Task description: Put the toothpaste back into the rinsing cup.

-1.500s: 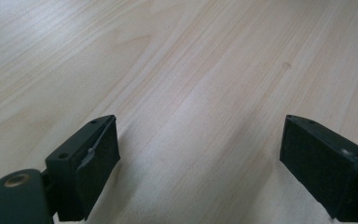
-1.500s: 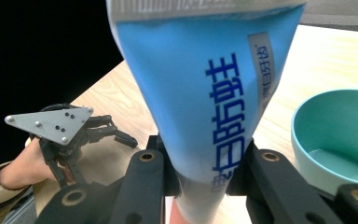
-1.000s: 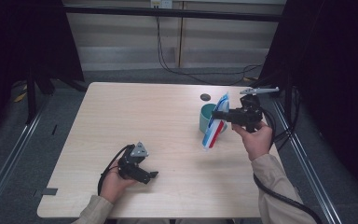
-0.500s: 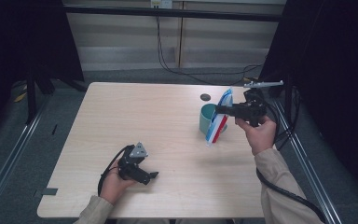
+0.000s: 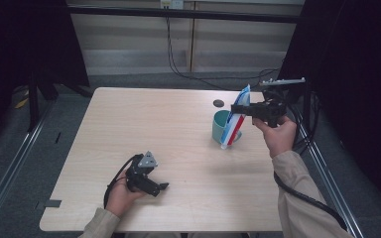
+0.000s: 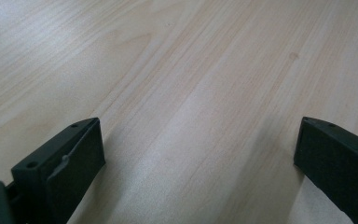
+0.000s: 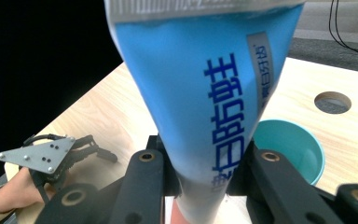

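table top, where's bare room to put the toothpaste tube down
The light wooden table is bare across its whole far-left stretch, and down the middle between the left claw and the teal cup. It is crowded at the right edge: cup, round cable hole, and the right claw holding the blue, white and red toothpaste tube.

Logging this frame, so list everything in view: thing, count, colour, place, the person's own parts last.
toothpaste tube: one, blue and white with red near its lower end, held tilted beside the cup, above the table.
cup: one, teal, upright on the right half of the table.
table: one, light wood, centre of the high view.
hole: one, dark, round, in the tabletop behind the cup.
cables: a few, black, on the floor beyond the table.
right tool: one, black, shut on the toothpaste tube.
left tool: one, black, jaws wide open, just been opening, nothing between them, low on the near left of the table.
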Available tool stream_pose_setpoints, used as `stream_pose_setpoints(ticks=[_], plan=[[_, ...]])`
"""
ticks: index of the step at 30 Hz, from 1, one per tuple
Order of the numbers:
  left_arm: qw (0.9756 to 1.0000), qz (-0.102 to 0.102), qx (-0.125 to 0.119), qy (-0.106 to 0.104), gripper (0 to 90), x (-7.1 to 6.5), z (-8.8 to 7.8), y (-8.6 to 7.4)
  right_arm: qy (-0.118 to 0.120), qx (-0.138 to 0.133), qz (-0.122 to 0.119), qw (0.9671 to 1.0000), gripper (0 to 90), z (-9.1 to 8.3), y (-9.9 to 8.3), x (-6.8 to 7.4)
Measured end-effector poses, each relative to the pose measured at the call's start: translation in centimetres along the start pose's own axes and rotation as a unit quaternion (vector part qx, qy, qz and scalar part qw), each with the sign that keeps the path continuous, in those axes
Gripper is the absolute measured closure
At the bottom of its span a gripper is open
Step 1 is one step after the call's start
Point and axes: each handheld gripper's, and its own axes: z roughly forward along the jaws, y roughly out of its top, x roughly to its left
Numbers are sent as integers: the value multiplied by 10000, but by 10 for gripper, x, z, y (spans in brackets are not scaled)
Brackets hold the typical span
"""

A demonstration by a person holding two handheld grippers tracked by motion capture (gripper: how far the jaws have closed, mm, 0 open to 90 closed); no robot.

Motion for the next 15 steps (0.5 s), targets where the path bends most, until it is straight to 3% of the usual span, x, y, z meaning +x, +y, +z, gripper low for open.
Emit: stream_pose_setpoints(ticks=[15], plan=[[10000, -1, -7, -7, 13, 0, 0, 0, -33, -52, -48, 10000, 733, -1, 17, -2]])
